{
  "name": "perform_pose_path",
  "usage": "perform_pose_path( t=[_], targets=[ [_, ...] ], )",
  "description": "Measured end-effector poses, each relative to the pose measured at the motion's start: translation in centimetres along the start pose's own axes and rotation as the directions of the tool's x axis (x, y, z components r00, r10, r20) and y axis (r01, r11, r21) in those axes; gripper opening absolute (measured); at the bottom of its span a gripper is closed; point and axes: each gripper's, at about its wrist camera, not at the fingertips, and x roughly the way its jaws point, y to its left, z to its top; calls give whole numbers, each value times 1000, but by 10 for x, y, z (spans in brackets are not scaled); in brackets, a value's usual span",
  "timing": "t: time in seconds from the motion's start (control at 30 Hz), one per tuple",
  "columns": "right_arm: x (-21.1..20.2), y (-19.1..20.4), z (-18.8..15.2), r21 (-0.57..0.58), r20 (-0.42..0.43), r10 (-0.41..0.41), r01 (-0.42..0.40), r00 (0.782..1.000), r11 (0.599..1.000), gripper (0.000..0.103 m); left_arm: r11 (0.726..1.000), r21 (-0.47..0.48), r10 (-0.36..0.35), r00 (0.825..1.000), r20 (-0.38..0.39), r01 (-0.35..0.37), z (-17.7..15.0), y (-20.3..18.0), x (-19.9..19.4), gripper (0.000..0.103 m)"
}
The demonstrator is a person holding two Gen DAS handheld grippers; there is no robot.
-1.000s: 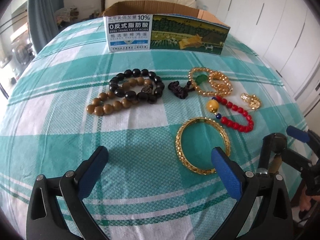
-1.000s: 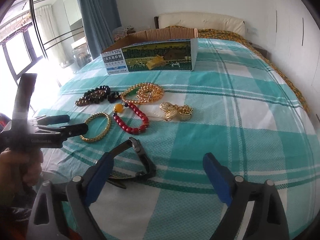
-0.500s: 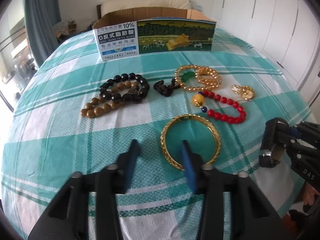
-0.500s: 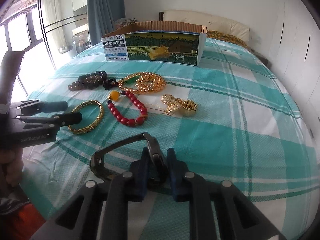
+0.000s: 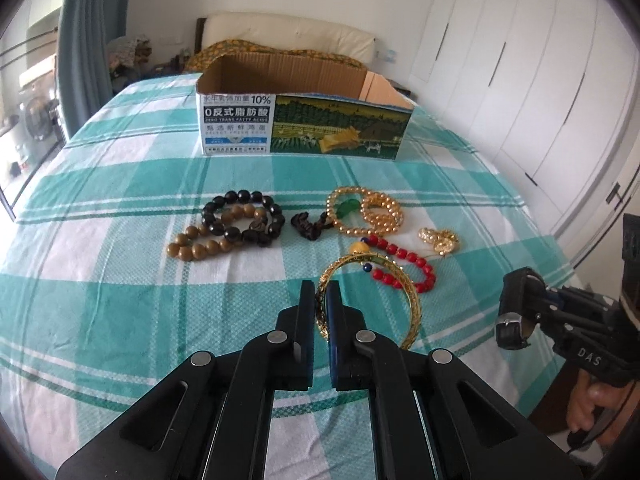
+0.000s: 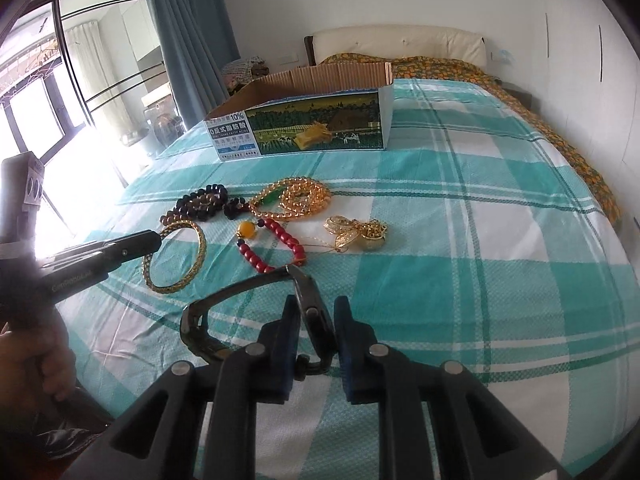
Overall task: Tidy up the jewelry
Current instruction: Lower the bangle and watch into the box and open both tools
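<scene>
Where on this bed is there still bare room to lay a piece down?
The wide stretch of checked bedspread right of the gold brooch is bare, as is the strip between the cardboard box and the dark bead bracelets. From those bracelets across the amber bead necklace and red bead bracelet it is crowded.

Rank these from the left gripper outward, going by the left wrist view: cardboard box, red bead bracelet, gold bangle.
1. gold bangle, clamped in the left gripper.
2. red bead bracelet, just beyond the bangle, to the right.
3. cardboard box, far back, centre of the bed.
</scene>
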Motion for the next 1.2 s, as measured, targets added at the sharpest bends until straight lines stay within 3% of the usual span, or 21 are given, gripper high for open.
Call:
perform_pose_path(
  t=[0.53,0.87,1.0,1.2],
  targets=[
    [-3,4,41,10,11,49,-49,999,999,18,997,-73,-32,997,75,38,51,24,-20,3],
    [3,0,74,6,13,81,-81,997,997,18,995,-69,-69,993,100,77,97,31,-21,3],
    [7,-1,103,-21,24,81,-81,996,996,18,994,-59,-87,990,108,93,130,32,-13,3],
    [36,-13,182,-40,29,65,-63,998,997,18,994,-56,-84,991,108,91,194,39,22,3]
  ],
)
